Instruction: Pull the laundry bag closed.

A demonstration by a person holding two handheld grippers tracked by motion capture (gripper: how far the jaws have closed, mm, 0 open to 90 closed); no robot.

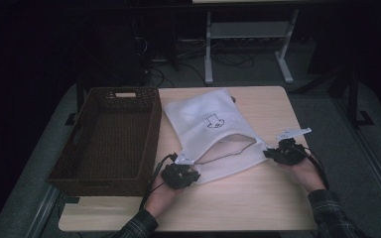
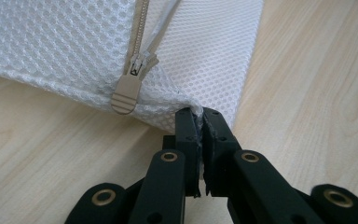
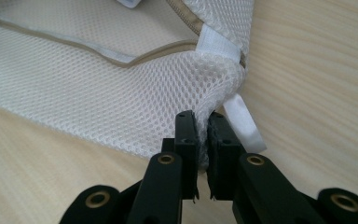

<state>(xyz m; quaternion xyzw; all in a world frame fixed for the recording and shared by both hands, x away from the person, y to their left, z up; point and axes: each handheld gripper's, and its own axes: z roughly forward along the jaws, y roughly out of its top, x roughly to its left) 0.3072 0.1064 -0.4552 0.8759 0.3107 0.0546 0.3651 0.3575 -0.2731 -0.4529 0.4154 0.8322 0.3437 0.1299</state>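
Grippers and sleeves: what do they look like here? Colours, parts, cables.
Both claws are black. The left claw and right claw each carry a light grey three-cornered plate on top, and a black cable trails from each. Up close, the jaws are flat black bars on linkage arms with brass-coloured pivot rings. The person's sleeves are dark plaid.

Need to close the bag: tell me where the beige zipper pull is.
In the left gripper view, the beige zipper pull hangs at the white mesh bag's near edge, just left of the left tool.
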